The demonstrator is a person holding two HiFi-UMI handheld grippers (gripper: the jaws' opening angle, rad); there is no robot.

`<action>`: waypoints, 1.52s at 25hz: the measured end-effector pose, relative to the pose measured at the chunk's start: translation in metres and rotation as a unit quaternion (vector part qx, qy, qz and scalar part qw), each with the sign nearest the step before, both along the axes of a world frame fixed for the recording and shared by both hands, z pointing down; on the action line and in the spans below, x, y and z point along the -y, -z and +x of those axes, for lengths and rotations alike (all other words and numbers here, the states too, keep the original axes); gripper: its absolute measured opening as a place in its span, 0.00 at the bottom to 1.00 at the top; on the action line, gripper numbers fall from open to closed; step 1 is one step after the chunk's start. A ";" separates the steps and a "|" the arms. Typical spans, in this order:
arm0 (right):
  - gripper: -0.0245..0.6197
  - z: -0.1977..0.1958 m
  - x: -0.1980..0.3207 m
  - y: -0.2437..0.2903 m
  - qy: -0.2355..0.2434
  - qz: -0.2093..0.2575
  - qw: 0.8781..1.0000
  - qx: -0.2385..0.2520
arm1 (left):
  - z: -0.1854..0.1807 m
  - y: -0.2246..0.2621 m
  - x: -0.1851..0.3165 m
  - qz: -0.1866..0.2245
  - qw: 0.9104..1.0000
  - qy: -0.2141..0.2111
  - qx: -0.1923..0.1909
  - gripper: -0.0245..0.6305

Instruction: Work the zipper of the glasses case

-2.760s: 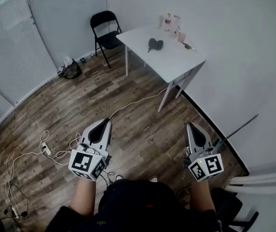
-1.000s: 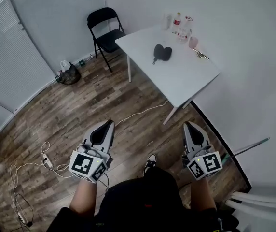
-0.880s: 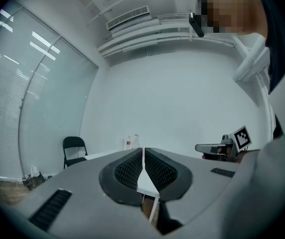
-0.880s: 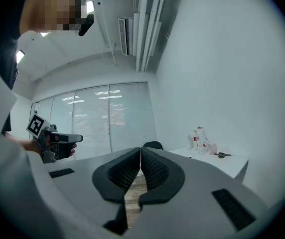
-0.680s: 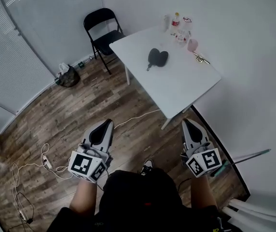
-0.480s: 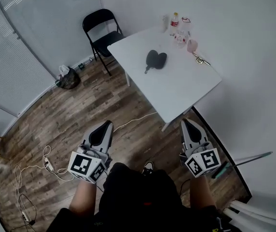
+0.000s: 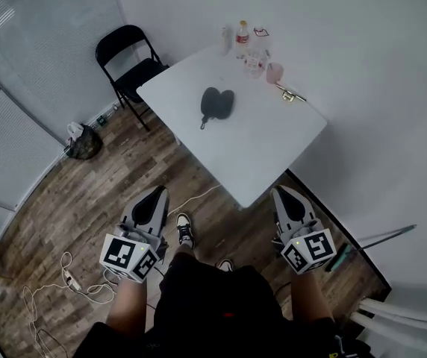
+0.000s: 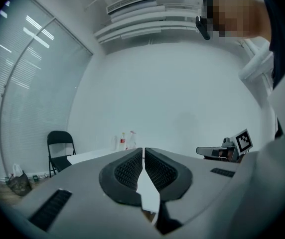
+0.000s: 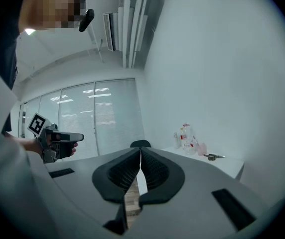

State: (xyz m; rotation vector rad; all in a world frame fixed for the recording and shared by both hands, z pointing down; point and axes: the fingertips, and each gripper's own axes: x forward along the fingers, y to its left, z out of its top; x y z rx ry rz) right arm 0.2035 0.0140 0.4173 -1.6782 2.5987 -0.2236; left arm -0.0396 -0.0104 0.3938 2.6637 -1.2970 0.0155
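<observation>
A black glasses case [image 7: 216, 103] lies open-shaped like a heart on the white table [image 7: 273, 148], far ahead of both grippers. My left gripper [image 7: 158, 192] is held low over the wooden floor, left of the table's near corner, jaws shut and empty. My right gripper [image 7: 280, 192] hovers just short of the table's near edge, also shut with nothing in it. In the left gripper view the pads [image 8: 132, 168] meet along one line; the right gripper view shows its pads [image 9: 150, 171] pressed together too. The case is hidden in both gripper views.
A black folding chair [image 7: 128, 58] stands left of the table. Bottles [image 7: 242, 36], a pink cup [image 7: 275, 71] and a small metal item [image 7: 292, 94] sit at the table's far side. Cables [image 7: 72, 282] and a dark bag [image 7: 85, 142] lie on the floor; a wall runs on the right.
The person has stepped toward the table, so it and the case now sit nearer and more central. Both grippers stay shut and keep their pose.
</observation>
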 end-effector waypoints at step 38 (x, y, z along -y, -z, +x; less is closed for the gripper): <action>0.25 -0.031 0.393 -0.144 -0.106 -0.193 0.974 -0.047 | -0.037 -0.074 0.324 -0.089 0.991 -0.099 0.013 0.09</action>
